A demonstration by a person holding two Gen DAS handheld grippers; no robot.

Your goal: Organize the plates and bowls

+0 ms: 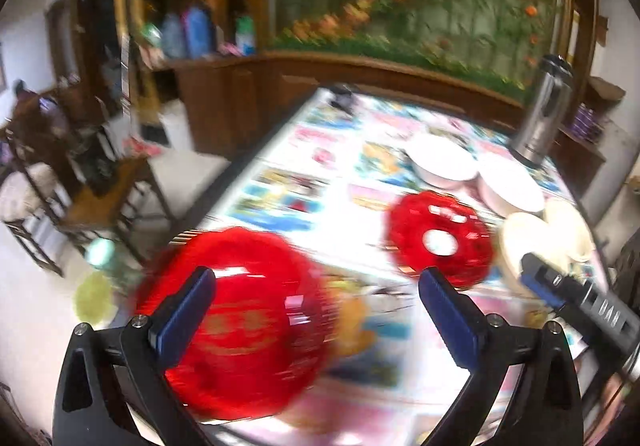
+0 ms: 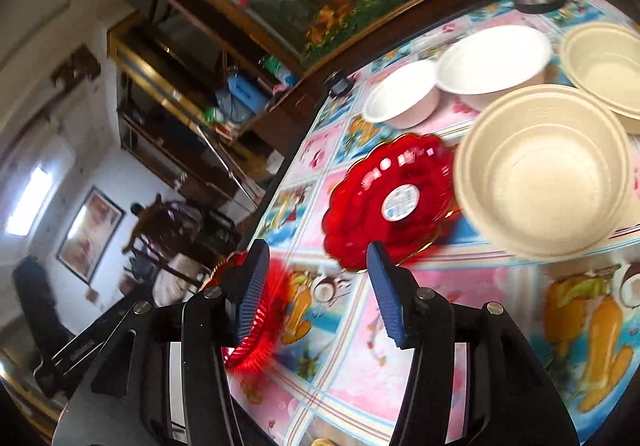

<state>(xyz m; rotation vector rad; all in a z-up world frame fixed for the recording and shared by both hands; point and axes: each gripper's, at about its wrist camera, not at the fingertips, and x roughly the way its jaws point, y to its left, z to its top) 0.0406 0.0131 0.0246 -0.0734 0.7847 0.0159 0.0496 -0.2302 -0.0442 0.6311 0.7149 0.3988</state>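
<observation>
Plates, red, two on table.
Near plate (image 1: pixel 240 322) under left gripper (image 1: pixel 316 310); right gripper (image 2: pixel 316 294) beside; both grippers spread, empty.

Glossy translucent red plates (image 2: pixel 390 201), matt cream bowls (image 2: pixel 544 169), a brushed-metal flask (image 1: pixel 542 113), and a shiny printed tablecloth (image 2: pixel 460 310).

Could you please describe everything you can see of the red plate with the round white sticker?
The red plate looks like glossy translucent plastic or glass, with a scalloped, ribbed rim and a round white sticker at its centre. It lies on the patterned tablecloth, beside the nearer cream bowl, whose rim overlaps it in view. Neither gripper holds it.
</observation>
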